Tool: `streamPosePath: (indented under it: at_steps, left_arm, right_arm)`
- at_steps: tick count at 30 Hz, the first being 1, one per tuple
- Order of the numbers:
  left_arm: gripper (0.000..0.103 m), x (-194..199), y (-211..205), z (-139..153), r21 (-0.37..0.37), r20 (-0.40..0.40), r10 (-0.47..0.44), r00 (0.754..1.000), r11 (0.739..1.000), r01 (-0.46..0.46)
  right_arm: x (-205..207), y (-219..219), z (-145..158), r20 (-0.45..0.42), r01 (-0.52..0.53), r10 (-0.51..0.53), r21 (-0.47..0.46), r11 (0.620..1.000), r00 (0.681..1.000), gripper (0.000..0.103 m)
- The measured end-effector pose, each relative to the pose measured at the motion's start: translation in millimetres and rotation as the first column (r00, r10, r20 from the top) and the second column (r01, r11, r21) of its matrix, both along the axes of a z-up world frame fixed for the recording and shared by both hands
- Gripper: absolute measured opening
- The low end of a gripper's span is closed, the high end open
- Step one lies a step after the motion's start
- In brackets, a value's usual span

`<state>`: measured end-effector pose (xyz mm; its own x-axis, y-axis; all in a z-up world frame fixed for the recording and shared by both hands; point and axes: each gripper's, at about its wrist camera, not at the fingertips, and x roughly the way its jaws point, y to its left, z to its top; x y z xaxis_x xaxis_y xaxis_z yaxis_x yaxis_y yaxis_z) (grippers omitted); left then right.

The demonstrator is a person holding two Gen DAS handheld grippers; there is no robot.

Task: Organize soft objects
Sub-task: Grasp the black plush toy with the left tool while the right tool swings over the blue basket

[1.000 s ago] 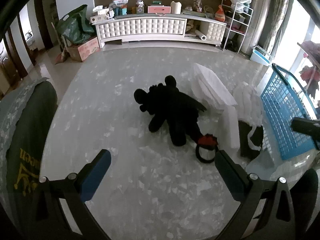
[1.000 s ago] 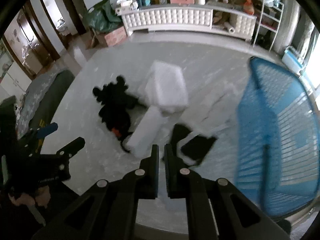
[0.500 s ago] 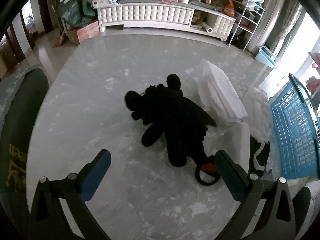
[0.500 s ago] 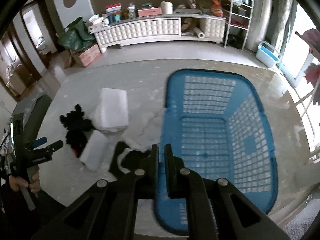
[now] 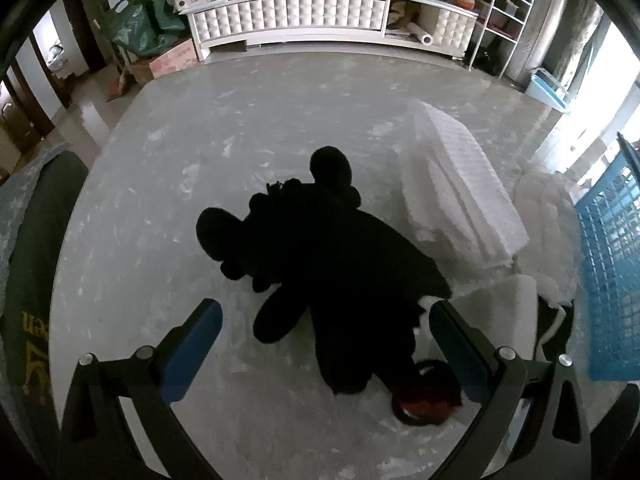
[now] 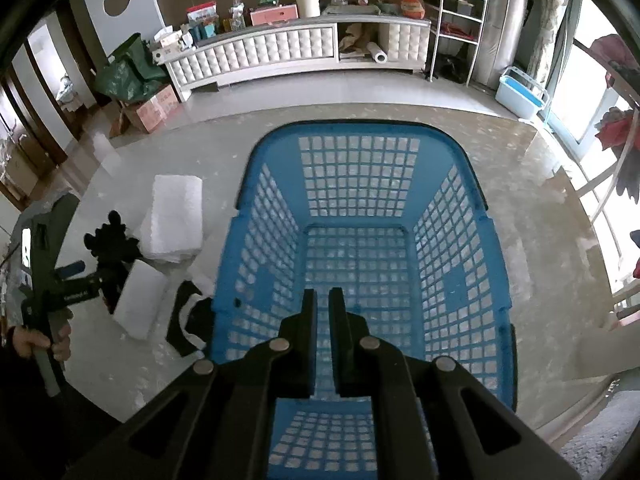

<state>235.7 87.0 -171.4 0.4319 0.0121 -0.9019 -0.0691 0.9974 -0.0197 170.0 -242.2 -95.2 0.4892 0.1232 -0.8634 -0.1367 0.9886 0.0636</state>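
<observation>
A black plush toy [image 5: 320, 248] with a red and black ring [image 5: 426, 398] at its near end lies on the grey marble table [image 5: 160, 184]. My left gripper [image 5: 326, 312] is open, its fingers either side of the toy's near end, just above it. White folded padding [image 5: 456, 188] and a white roll [image 5: 516, 312] lie right of the toy. My right gripper [image 6: 323, 300] is shut and empty, hovering over the blue laundry basket [image 6: 360, 184]. The right wrist view also shows the toy [image 6: 110, 240], the padding [image 6: 174, 216] and the left gripper [image 6: 86, 276].
A black and white cloth [image 6: 188, 316] lies beside the basket's left wall. A fluffy white piece [image 5: 548, 216] sits between padding and basket [image 5: 608, 264]. A dark green chair back [image 5: 28, 280] stands at the table's left edge. A white sideboard [image 5: 320, 12] lines the far wall.
My left gripper has moved forward and down until its open fingers flank the plush toy. My right gripper has swung right from the cloth to above the basket, staying shut.
</observation>
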Motion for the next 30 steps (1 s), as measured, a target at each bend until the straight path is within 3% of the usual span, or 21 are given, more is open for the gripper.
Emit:
streamPosePath:
  at_steps: [8, 10, 12, 17, 18, 22, 23, 25, 30]
  left_arm:
    - [0.103, 15, 3, -13, 0.04, -0.019, 0.04, 0.999, 0.998, -0.04]
    - [0.103, 18, 1, -17, 0.064, -0.022, 0.037, 0.999, 0.997, -0.036]
    - [0.103, 20, -1, -19, 0.072, -0.027, 0.035, 0.999, 0.997, -0.033]
    - [0.102, 24, 2, -25, 0.073, -0.035, 0.041, 0.999, 0.997, -0.038]
    - [0.098, 25, 2, -26, 0.067, -0.041, 0.039, 0.998, 0.997, -0.036]
    - [0.078, 27, 5, -31, -0.024, -0.056, 0.024, 0.998, 0.999, -0.025]
    - [0.075, 26, 5, -31, -0.026, -0.052, 0.031, 0.998, 0.999, -0.032]
    - [0.061, 26, 4, -30, -0.013, -0.049, 0.032, 0.998, 0.999, -0.033]
    - [0.053, 25, 0, -29, -0.006, -0.055, 0.009, 0.998, 1.0, -0.01]
  right_arm:
    - [5, -10, -13, -0.026, 0.015, -0.016, -0.02, 1.0, 1.0, 0.035]
    - [6, -11, -15, -0.032, 0.017, -0.018, -0.025, 1.0, 0.999, 0.044]
    - [7, -12, -17, -0.035, 0.017, -0.018, -0.029, 0.999, 0.999, 0.061]
    - [9, -12, -23, -0.05, 0.013, -0.015, -0.035, 0.999, 0.999, 0.084]
    - [10, -11, -24, -0.052, 0.009, -0.011, -0.035, 0.999, 0.999, 0.087]
    - [12, -4, -35, -0.084, -0.026, 0.022, -0.04, 0.999, 0.996, 0.089]
    - [12, -3, -38, -0.092, -0.032, 0.028, -0.039, 0.999, 0.995, 0.089]
    - [14, -1, -40, -0.099, -0.042, 0.04, -0.02, 0.999, 0.994, 0.089]
    - [13, 3, -38, -0.089, -0.082, 0.083, 0.006, 0.997, 0.993, 0.089]
